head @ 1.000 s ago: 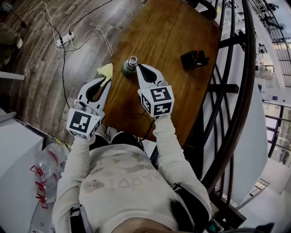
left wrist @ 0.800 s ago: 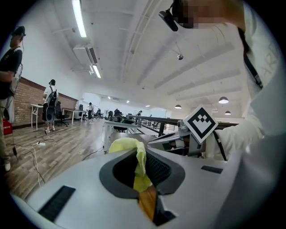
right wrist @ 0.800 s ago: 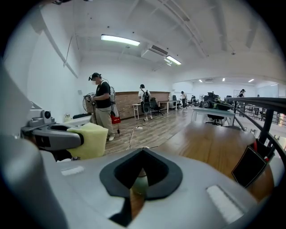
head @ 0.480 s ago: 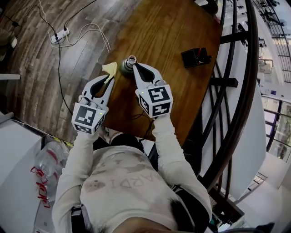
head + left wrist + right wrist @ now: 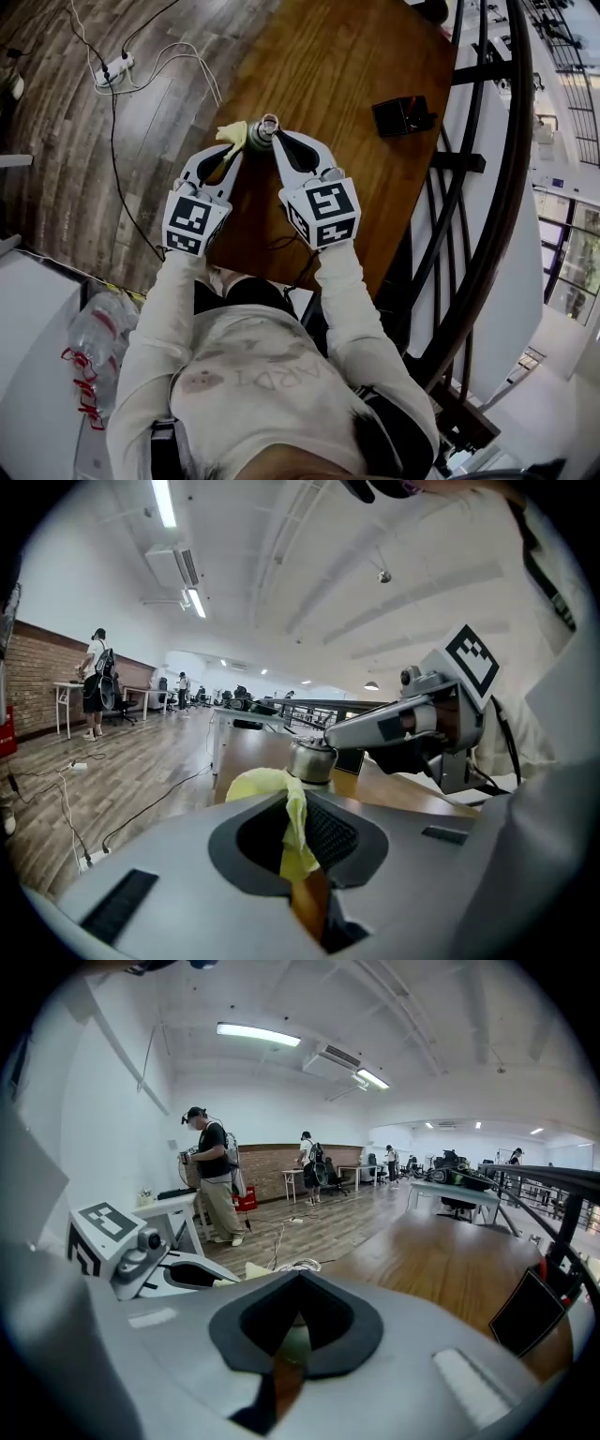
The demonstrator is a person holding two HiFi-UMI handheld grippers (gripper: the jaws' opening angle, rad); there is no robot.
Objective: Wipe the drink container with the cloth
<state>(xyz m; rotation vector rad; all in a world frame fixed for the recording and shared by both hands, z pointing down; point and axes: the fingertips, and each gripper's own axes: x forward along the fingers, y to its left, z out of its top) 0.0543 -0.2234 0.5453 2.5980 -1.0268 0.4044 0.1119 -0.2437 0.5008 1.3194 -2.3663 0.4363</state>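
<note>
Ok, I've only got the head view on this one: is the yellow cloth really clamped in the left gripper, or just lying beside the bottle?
Observer: Clamped. The left gripper view shows the crumpled yellow cloth pinched in the left gripper, bunched over its tips.
Operator: And the right gripper?
Observer: Its own view shows the right gripper nearly closed, with pale green between the jaws, apparently the green steel-capped drink container.
Operator: Anyone nearby?
Observer: A person in a black top stands at a white desk.

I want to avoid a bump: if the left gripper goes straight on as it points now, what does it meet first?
Probably the bottle, just beyond the cloth that the left gripper holds; the cloth would touch it first. The exact gap is unclear.
</note>
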